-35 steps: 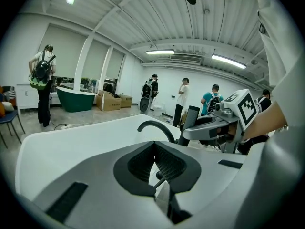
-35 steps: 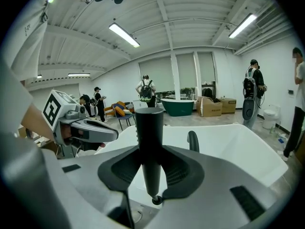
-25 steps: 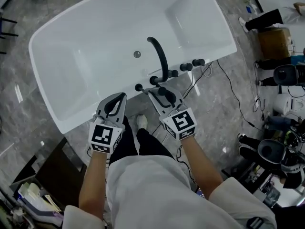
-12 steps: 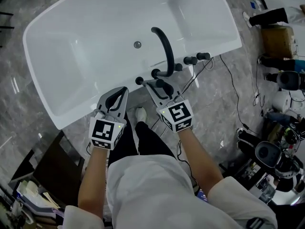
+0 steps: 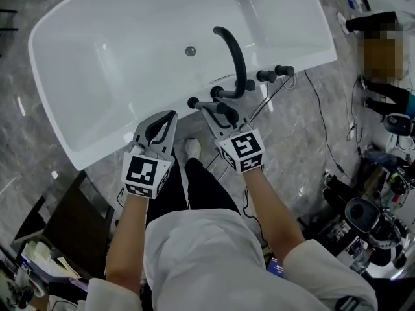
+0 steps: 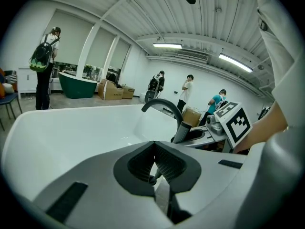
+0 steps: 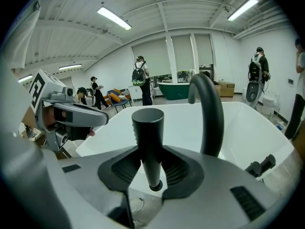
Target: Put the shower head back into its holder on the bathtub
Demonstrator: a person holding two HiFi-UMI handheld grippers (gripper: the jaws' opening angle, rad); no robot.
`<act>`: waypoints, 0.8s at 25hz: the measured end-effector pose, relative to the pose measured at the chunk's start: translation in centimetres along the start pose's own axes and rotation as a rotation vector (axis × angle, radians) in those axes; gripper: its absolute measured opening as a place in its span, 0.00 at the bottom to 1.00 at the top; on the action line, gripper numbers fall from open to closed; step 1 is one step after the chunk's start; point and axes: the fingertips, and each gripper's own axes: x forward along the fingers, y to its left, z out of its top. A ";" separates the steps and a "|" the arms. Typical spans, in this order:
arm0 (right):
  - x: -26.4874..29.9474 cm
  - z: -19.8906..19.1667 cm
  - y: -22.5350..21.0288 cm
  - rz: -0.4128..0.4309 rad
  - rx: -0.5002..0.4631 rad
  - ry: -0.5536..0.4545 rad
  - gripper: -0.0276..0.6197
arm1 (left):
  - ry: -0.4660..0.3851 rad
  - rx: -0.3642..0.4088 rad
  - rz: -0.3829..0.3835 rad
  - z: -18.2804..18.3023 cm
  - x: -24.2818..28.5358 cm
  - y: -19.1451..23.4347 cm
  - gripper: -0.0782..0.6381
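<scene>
**A:** How much room is there around the tongs?

**B:** It's tight on the near side. Both sit right at the near rim of the tub (image 5: 91, 154), with only a thin strip of floor (image 5: 39, 141) between the rim and the person's legs. Far of the rim the basin is wide open. The right gripper (image 5: 217, 109) has the spout (image 5: 235, 50) arching just far of it and a knob (image 5: 192, 102) just left of its tips. The left gripper (image 5: 167, 116) has bare rim all along its left.

**A:** Counts?

**B:** One tub, one spout, one drain (image 5: 190, 51), one shower head (image 7: 147, 128), two grippers. Knobs — at least three along the near rim, the others right of the spout. They bunch up, so I can't count better. I can't tell which fitting is the holder either.

**A:** And the tongs themselves?

**B:** The right one is clamped on the shower head's black handle, with the wider end poking out past the tips. It's over the near rim by the spout's base. The left one is pinched together with nothing in it.

**A:** Anything different from a second ago?

**B:** Both grippers have come down closer to the rim — the right tips were short of that knob and are now about level with it. The grip is the same, and the left jaws are still together.
</scene>
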 end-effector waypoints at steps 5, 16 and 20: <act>0.9 -1.6 -0.2 -0.004 0.003 0.027 0.27 | 0.007 -0.009 -0.002 -0.8 0.2 0.1 0.12; 2.4 -3.7 -0.6 -0.004 0.013 0.056 0.27 | 0.024 -0.013 -0.004 -1.6 0.9 0.4 0.12; 2.9 -4.3 -0.7 -0.004 0.010 0.068 0.27 | 0.022 -0.014 -0.002 -1.6 1.1 0.6 0.12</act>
